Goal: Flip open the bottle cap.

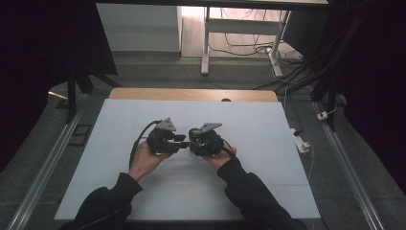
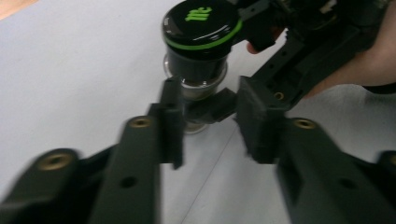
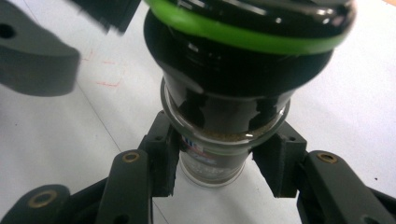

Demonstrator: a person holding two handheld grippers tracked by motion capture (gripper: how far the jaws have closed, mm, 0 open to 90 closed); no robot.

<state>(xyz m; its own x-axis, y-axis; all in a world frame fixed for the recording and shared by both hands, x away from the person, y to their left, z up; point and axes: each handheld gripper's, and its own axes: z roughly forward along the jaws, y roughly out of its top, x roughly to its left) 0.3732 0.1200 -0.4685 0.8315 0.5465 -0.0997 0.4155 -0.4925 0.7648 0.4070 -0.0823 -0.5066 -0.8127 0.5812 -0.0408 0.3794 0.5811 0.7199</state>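
Observation:
A glass jar (image 1: 195, 133) with a black cap and green ring stands at mid-table between both grippers. In the right gripper view my right gripper (image 3: 218, 161) is shut on the jar's (image 3: 212, 161) glass body, one pad on each side below the cap (image 3: 247, 42). In the left gripper view my left gripper (image 2: 208, 100) points at the jar (image 2: 198, 70) from the other side. Its fingertips (image 2: 172, 95) flank the glass just under the cap, and a narrow gap shows at the right pad. The right gripper (image 2: 299, 56) and the hand holding it lie beyond.
The white table top (image 1: 143, 182) has a wooden far edge (image 1: 191, 94). Behind it stand a metal desk frame (image 1: 206, 48) and loose cables (image 1: 297, 67) on the floor. A power strip (image 1: 300, 143) lies off the table's right edge. Rails run along both sides.

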